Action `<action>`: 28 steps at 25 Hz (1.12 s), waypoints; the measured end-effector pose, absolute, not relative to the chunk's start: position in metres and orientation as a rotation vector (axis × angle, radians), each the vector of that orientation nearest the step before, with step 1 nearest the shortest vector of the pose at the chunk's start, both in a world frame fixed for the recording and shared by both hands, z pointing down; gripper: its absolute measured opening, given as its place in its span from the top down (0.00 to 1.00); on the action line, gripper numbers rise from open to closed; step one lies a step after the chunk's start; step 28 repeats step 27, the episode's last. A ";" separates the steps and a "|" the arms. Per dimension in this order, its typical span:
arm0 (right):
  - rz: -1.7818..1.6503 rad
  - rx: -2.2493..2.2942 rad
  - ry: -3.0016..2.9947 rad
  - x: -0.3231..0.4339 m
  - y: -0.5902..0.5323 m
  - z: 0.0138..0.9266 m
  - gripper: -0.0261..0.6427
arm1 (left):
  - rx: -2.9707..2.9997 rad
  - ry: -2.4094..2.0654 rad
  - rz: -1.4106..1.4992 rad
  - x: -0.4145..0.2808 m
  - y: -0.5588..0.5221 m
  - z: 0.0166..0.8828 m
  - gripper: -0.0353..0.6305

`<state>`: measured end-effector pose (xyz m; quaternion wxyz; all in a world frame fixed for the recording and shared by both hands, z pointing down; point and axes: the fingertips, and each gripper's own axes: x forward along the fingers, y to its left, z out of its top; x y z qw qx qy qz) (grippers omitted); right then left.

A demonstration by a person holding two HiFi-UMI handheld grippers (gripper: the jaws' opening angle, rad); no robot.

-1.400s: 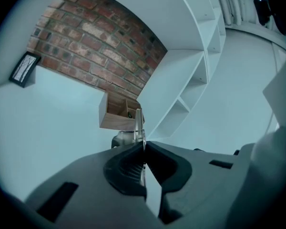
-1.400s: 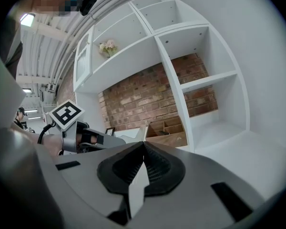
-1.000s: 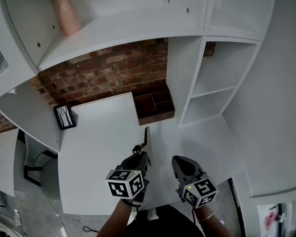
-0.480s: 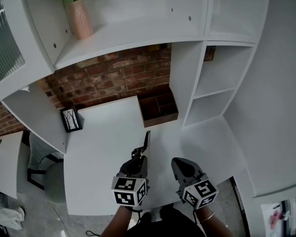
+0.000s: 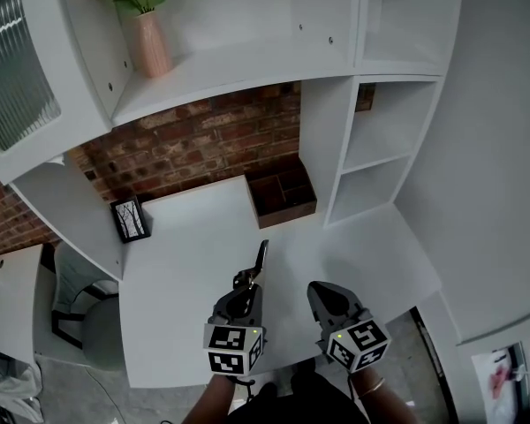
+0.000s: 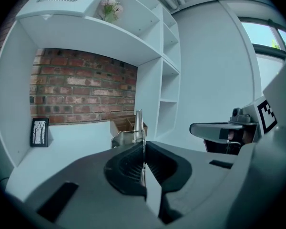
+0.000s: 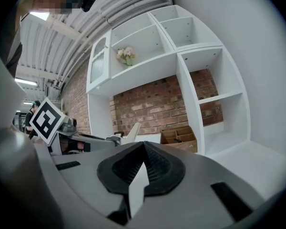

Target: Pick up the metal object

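The metal object (image 5: 260, 259) is a thin dark-looking blade with a small bracket at its base. It sticks out forward from my left gripper (image 5: 247, 283), which is shut on it above the white desk (image 5: 185, 263). In the left gripper view the metal object (image 6: 137, 126) stands edge-on between the closed pads of the left gripper (image 6: 143, 148). My right gripper (image 5: 320, 288) hovers just to the right, level with the left one. Its jaws (image 7: 142, 146) are shut with nothing between them. The right gripper view shows the metal object (image 7: 130, 132) at its left.
A brown wooden organiser box (image 5: 283, 193) stands at the back of the desk against the brick wall (image 5: 194, 135). A small framed picture (image 5: 130, 219) sits at the back left. White shelf bays (image 5: 371, 162) rise at the right; a pink vase (image 5: 152, 49) stands on the upper shelf. A chair (image 5: 88, 321) is at the left.
Both grippers have drifted slightly and risen a little. The left gripper has rolled, so its marker cube now faces the camera more squarely. The metal object stays held.
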<state>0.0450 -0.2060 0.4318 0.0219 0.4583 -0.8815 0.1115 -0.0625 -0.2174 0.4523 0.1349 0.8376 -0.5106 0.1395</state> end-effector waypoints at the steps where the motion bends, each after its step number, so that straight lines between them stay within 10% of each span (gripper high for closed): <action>1: 0.333 1.419 -2.722 0.044 -0.205 0.432 0.95 | 2.431 -1.485 0.403 -0.064 -0.216 0.451 0.93; 28: 0.290 1.422 -2.647 0.035 -0.224 0.444 0.95 | 2.423 -1.529 0.390 -0.079 -0.230 0.448 0.93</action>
